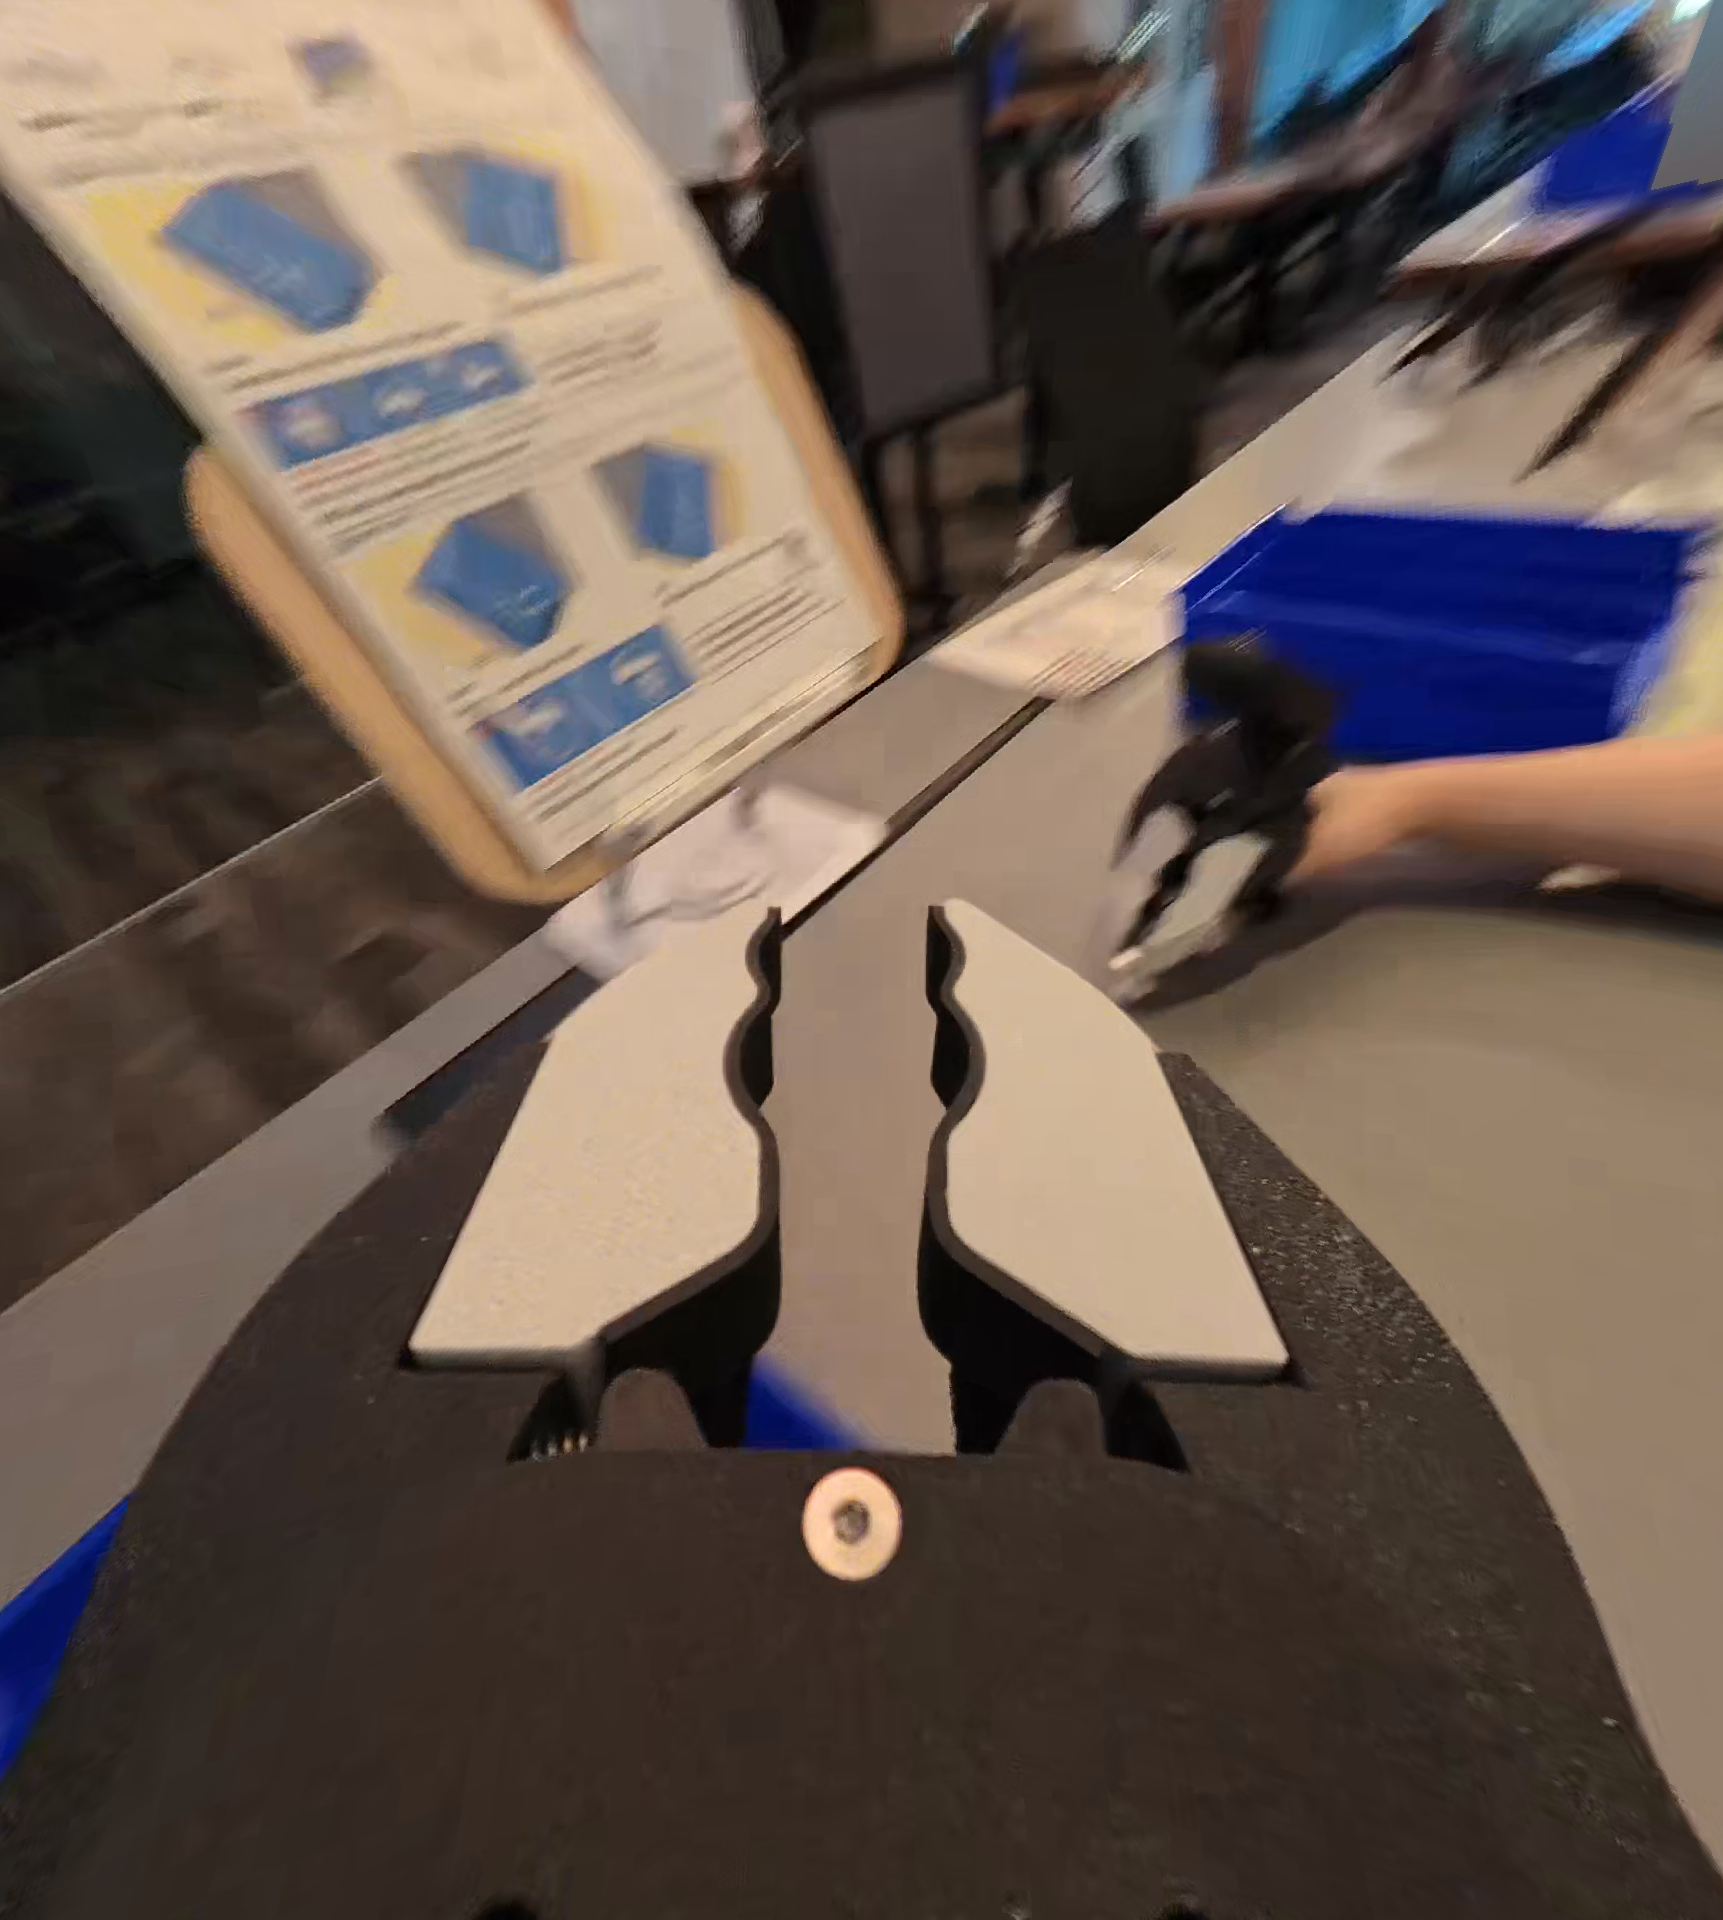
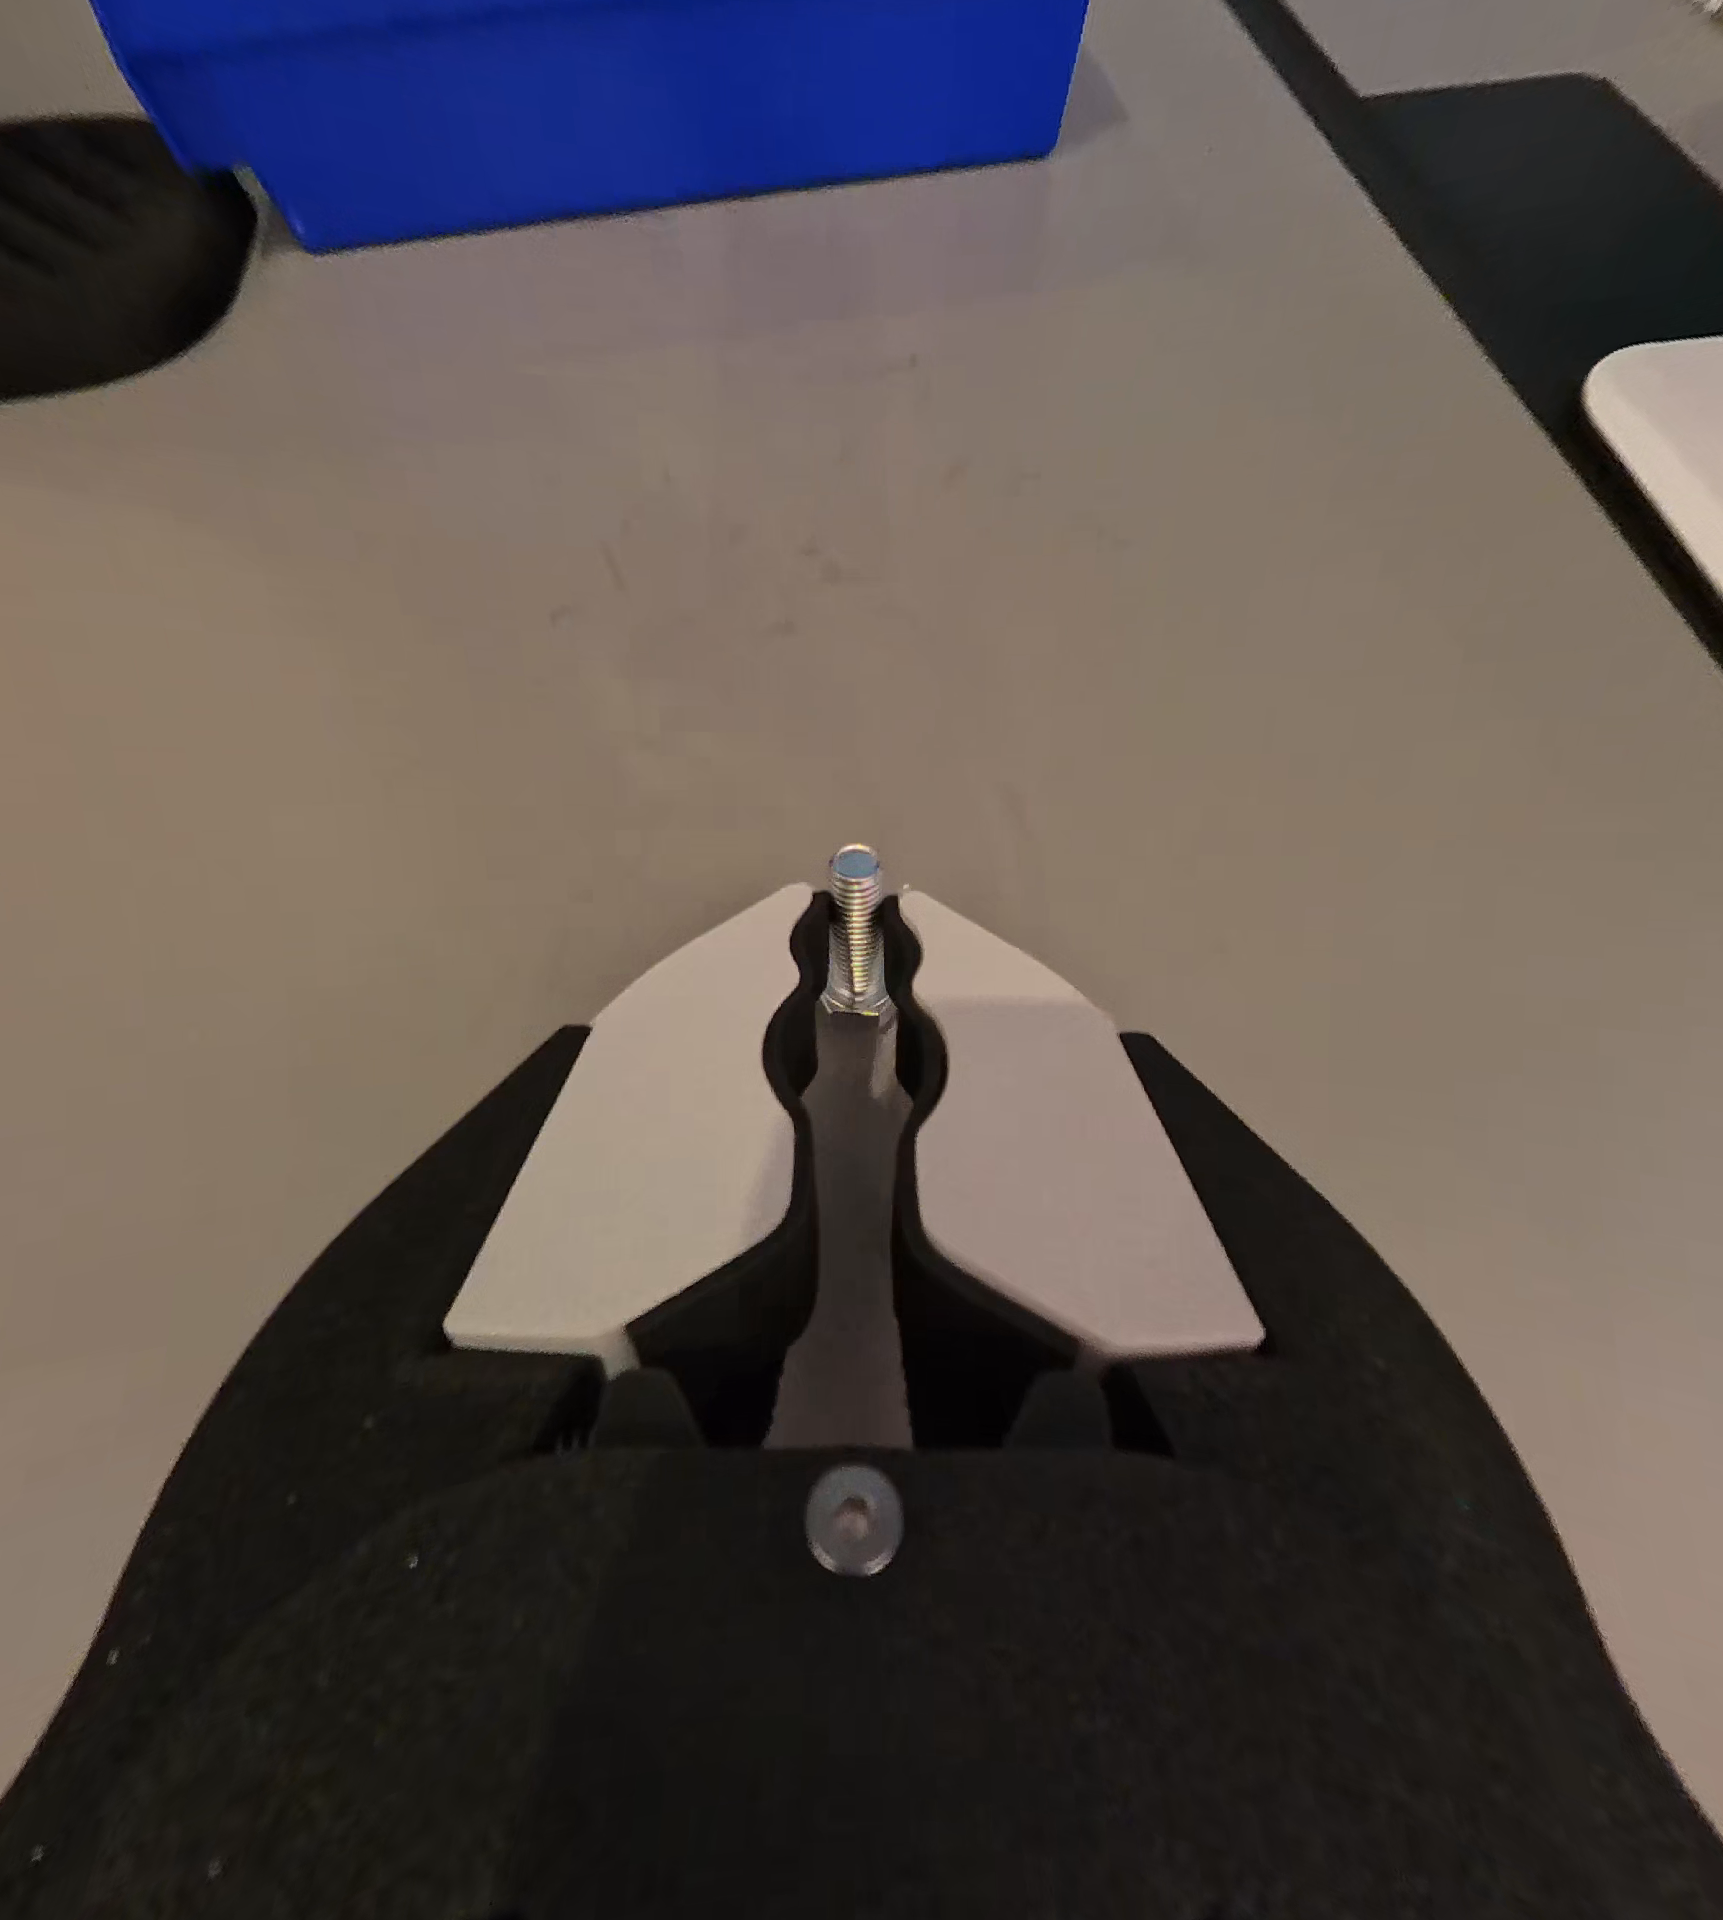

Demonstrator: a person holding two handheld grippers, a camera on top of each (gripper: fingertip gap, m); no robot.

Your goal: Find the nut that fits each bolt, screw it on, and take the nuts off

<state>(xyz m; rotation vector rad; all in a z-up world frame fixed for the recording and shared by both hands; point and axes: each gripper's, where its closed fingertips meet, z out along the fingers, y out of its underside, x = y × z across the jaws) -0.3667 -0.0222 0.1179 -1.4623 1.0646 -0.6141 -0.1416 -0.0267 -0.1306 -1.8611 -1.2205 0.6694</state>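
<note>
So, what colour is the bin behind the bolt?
Blue bin, clearest in the right wrist view.

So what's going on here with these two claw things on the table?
A person is working two hand-held grippers over a grey table. The right gripper is shut on a silver bolt, threaded end pointing forward, with no nut on it. The left gripper is open and empty, its view blurred. A blue bin sits further along the table. No nut is in sight.

Left wrist view (blurred) faces across the table (image 1: pixel 1459 1195); right looks down close; both perhaps share the blue bin (image 2: pixel 576 114).
</note>
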